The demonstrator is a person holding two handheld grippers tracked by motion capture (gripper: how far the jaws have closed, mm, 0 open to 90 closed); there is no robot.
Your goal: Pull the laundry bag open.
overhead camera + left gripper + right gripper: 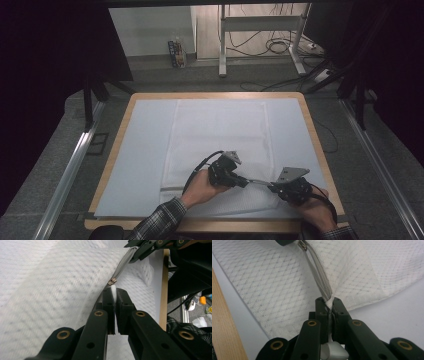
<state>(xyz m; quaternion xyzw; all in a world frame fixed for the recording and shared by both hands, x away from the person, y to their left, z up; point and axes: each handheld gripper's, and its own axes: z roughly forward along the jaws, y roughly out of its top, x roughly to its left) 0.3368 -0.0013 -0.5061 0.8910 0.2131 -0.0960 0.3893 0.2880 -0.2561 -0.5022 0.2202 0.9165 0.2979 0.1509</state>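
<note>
Gripping: both tools are clamping a white mesh cover (220, 145) along its zipper (257, 182), at the near edge of the table (320, 145).
L gripper (245, 181): jaws are pressing together on the white zipper pull (113, 290), seen in the L gripper view w/ the metal slider (113, 280) sitting just past the jaw tips.
R gripper (272, 187): jaws are squeezing shut on the cover's corner and the zipper's end (327, 300); in the R gripper view the grey zipper tape (319, 272) is running straight away from the tips toward the other tool.
Zipper: is stretching taut betw. the two tools, lifted off the cover near the table's near-right corner.
Cover: is lying flat over a pale sheet (145, 150) on the table, reaching from the far edge to the near edge, roughly mid-table; its near-right part is bunching up where the tools are holding it.
Hands: L hand (200, 187) is coming in from the near edge w/ a plaid sleeve (160, 222); R hand (315, 210) is sitting at the table's near-right corner.
Tools apart: close, tips facing each other.
</note>
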